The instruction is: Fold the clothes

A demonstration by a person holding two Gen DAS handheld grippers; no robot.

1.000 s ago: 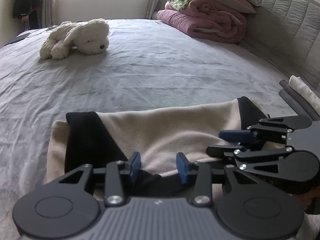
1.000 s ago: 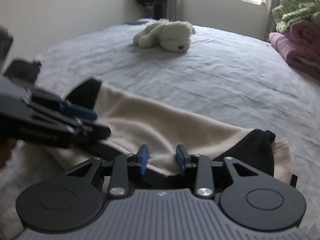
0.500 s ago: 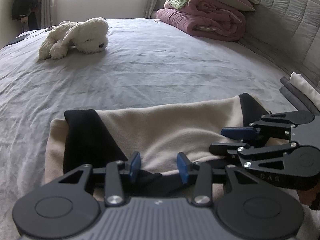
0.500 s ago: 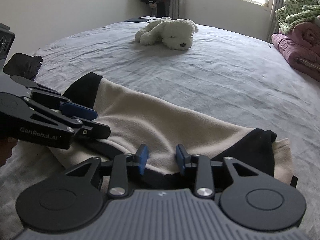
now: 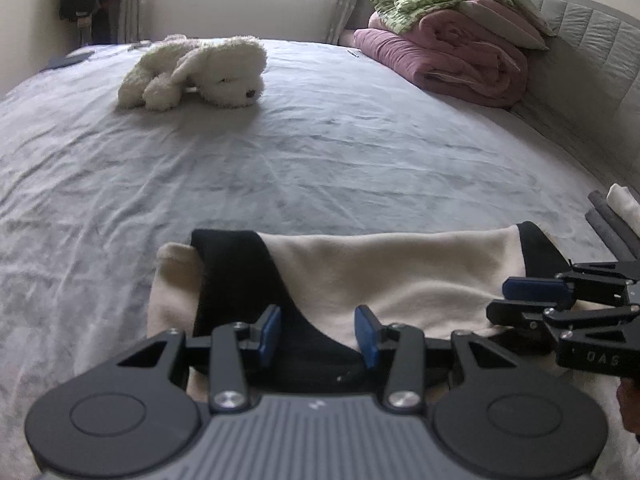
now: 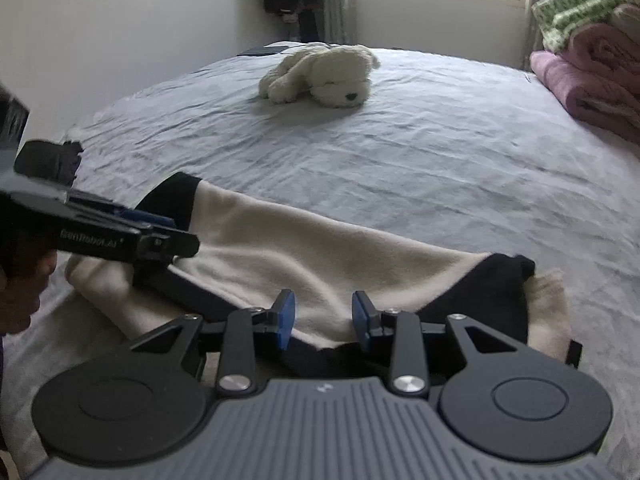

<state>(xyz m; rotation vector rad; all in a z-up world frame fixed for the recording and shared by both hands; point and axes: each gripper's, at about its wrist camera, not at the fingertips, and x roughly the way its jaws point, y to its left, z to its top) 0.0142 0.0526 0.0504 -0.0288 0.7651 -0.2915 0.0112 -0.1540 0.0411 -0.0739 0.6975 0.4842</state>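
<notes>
Folded cream-and-black garment (image 5: 392, 276) is lying crosswise just ahead of both grippers; left gripper (image 5: 317, 335) and right gripper (image 6: 322, 317) are sitting spread, pinching nothing.

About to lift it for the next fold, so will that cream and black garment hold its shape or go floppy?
Likely floppy: the cream and black garment lies limp, its edges following the bed sheet. Its fleecy-looking surface probably grips rather than slips. It looks thick where folded, so it may sag between two grip points.

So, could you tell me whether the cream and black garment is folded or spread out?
Folded: the cream and black garment lies as a narrow doubled band across the bed.
</notes>
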